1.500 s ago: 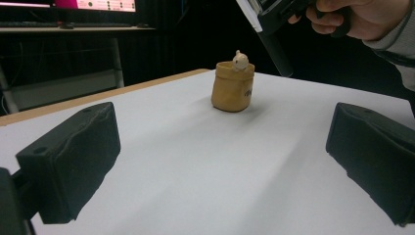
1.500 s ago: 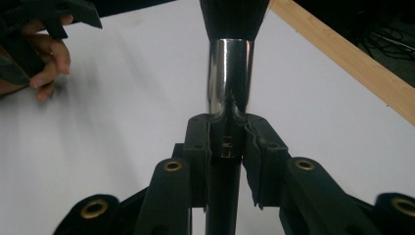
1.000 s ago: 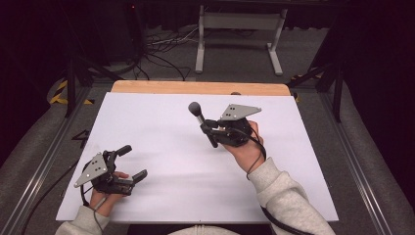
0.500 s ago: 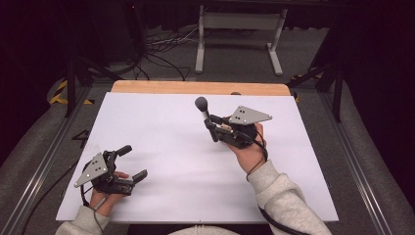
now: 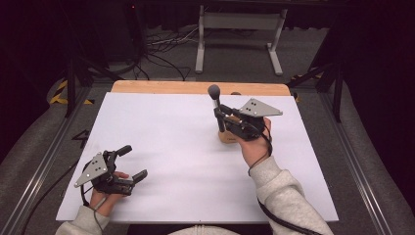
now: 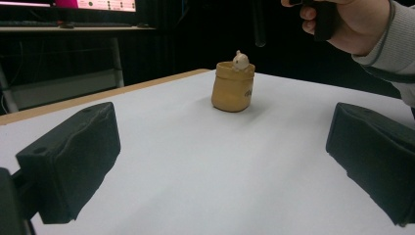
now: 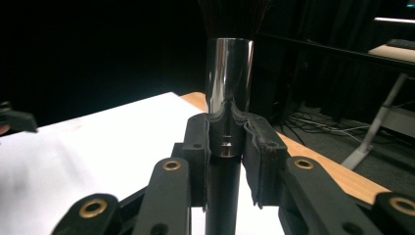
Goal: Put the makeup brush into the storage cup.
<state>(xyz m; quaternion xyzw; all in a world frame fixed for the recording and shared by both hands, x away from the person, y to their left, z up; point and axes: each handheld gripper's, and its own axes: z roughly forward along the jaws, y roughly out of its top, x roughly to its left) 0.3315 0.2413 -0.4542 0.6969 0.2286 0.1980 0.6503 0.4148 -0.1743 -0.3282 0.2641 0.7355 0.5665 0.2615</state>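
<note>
**Brush held upright over the small pot**

Dark surroundings closed in on your white tabletop (image 5: 161, 147), with cables and a metal stand on the floor beyond its wooden far edge. You held the right gripper (image 5: 219, 115) raised toward the far right part of the tabletop, its jaws clamped together on the handle of a makeup brush (image 7: 228, 73); in the right gripper view the pads pressed on the black handle just below the shiny metal ferrule, and the brush stood upright with its dark bristles at the top. From above, the brush head pointed toward the far edge.

Just beside and partly under your right hand sat a small tan pot (image 6: 233, 86), shaped like a sack, with a pale little figure peeking over its rim. It carried a dark mark on its side, too small to read.

You rested the left gripper (image 5: 134, 164) near the near left corner, its jaws standing wide apart with nothing between them. Its view looked across the bare surface at the pot, well apart from it.
</note>
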